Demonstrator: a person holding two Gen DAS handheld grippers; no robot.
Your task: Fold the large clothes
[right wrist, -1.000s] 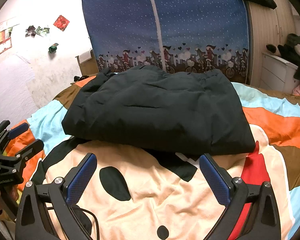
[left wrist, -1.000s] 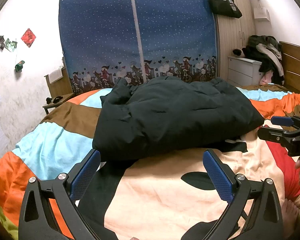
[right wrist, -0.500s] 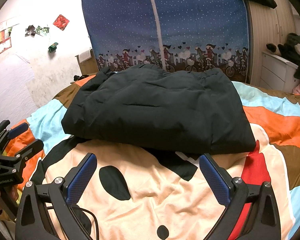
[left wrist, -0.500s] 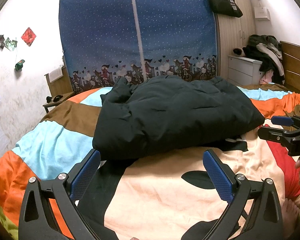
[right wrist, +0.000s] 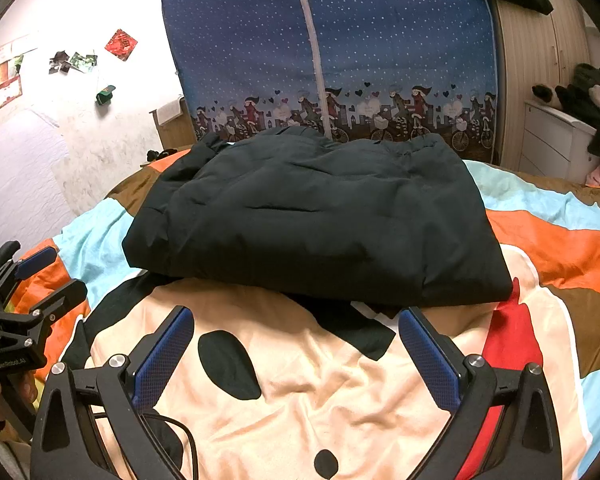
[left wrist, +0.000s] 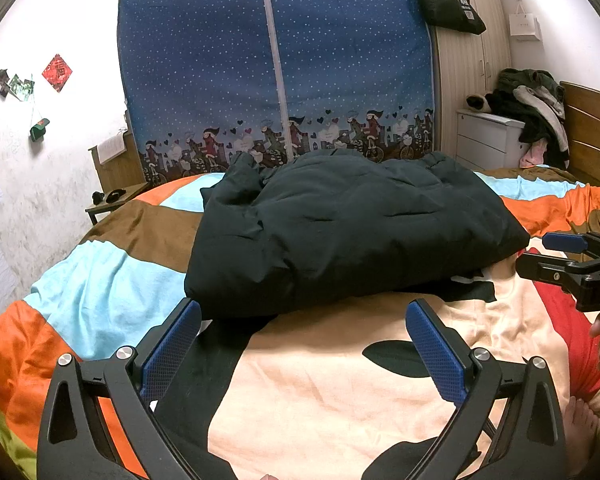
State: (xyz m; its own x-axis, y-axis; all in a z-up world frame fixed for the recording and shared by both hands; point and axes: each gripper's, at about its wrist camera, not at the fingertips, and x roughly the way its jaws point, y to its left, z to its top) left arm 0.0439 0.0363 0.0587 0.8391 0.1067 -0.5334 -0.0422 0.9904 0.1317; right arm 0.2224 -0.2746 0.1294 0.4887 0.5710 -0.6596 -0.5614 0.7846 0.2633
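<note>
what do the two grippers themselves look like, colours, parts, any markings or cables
Both the left gripper and the right gripper have black angular frames, silver screw heads and textured blue pads on their fingers. A black cable loops beneath the right one. White lettering marks each body.

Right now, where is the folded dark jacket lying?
The dark jacket lies in the middle of both wrist views, on the colourful striped bedspread, in front of the blue wardrobe cover and just beyond both open grippers.

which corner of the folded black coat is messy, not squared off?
The far-left corner of the black coat, toward the wall with the red paper: fabric bunches and sticks up there. The near-right corner lies flat and square.
</note>
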